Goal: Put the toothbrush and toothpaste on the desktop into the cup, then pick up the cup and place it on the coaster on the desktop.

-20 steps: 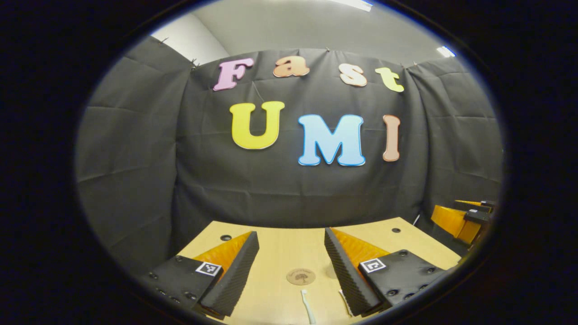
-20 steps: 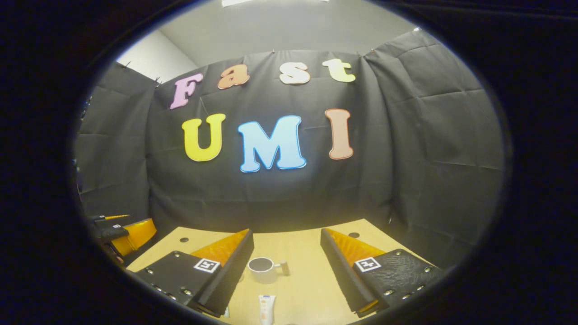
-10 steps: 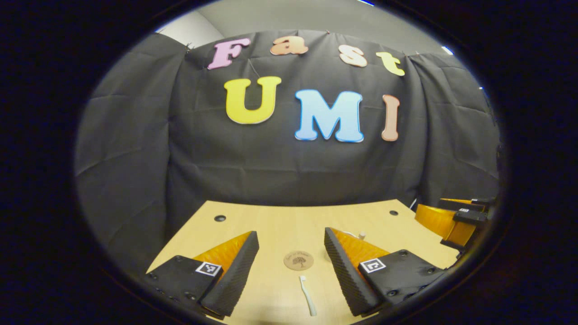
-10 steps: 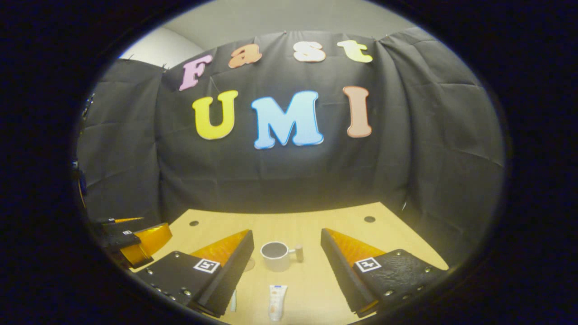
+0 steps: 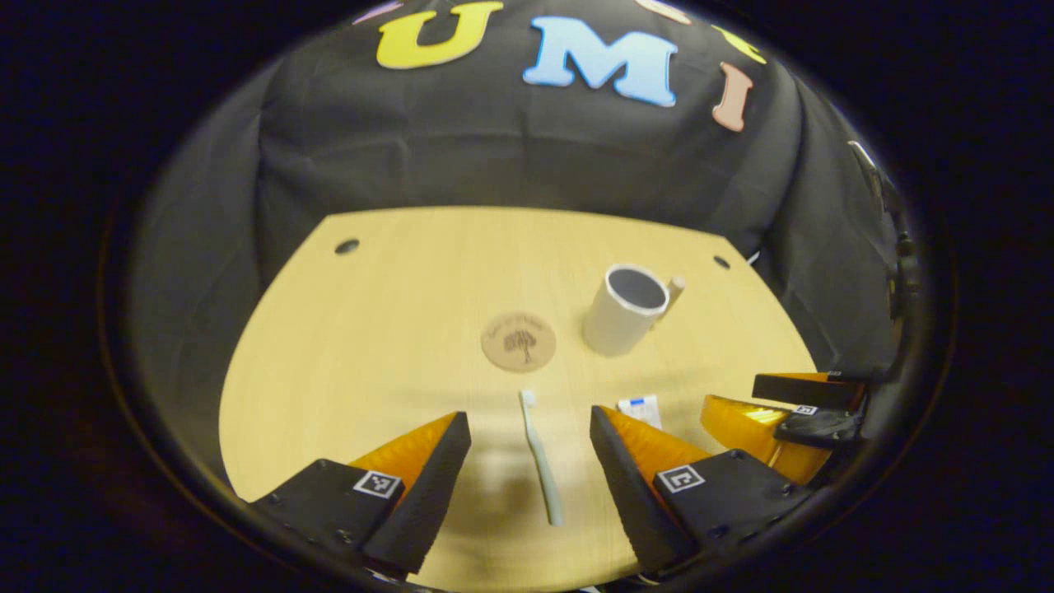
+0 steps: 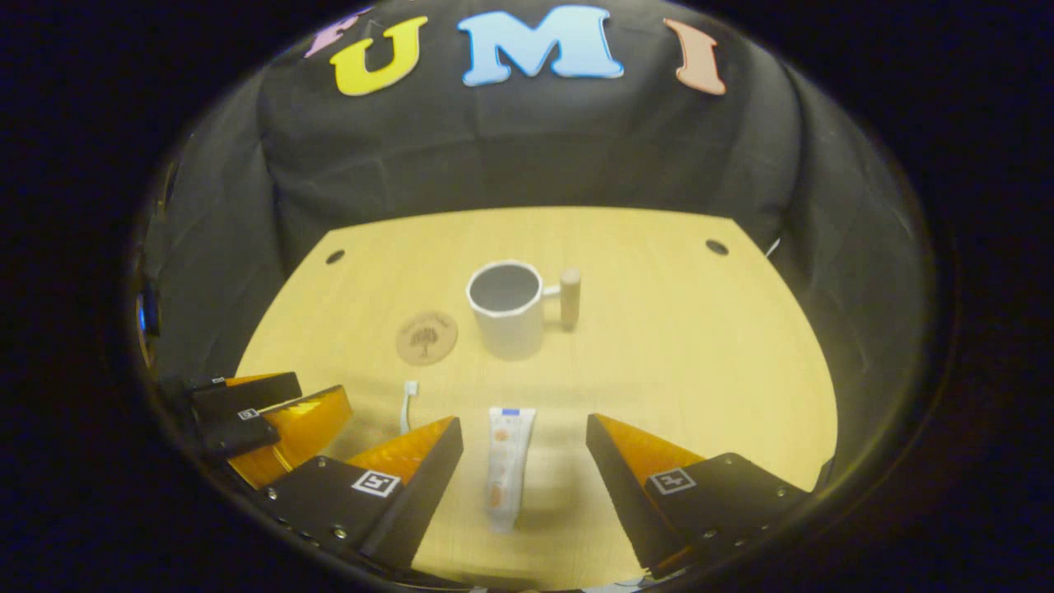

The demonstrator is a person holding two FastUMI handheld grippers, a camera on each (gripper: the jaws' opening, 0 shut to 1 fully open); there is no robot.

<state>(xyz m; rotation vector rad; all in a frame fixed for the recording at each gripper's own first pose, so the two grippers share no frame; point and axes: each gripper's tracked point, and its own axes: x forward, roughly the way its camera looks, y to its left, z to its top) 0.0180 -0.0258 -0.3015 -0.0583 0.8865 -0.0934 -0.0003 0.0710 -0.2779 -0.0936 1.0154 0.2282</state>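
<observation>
Both tongs have tipped down: toothbrush [image 5: 541,461] and toothpaste [image 6: 503,466] between them.

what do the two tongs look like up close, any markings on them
Each of the tongs, left and right, has two wedge-shaped fingers with ribbed inner faces, bolted to dark plates with visible screw heads. Each plate carries a small square black-and-white tag. In the left gripper view, the right tongs appear at the edge, with the same tag.

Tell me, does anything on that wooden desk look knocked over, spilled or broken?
Nothing stands out. The white mug with a wooden handle stands upright and empty beside the round wooden coaster. The white toothbrush and the white toothpaste tube lie flat, each between an open tool's fingers.
</observation>
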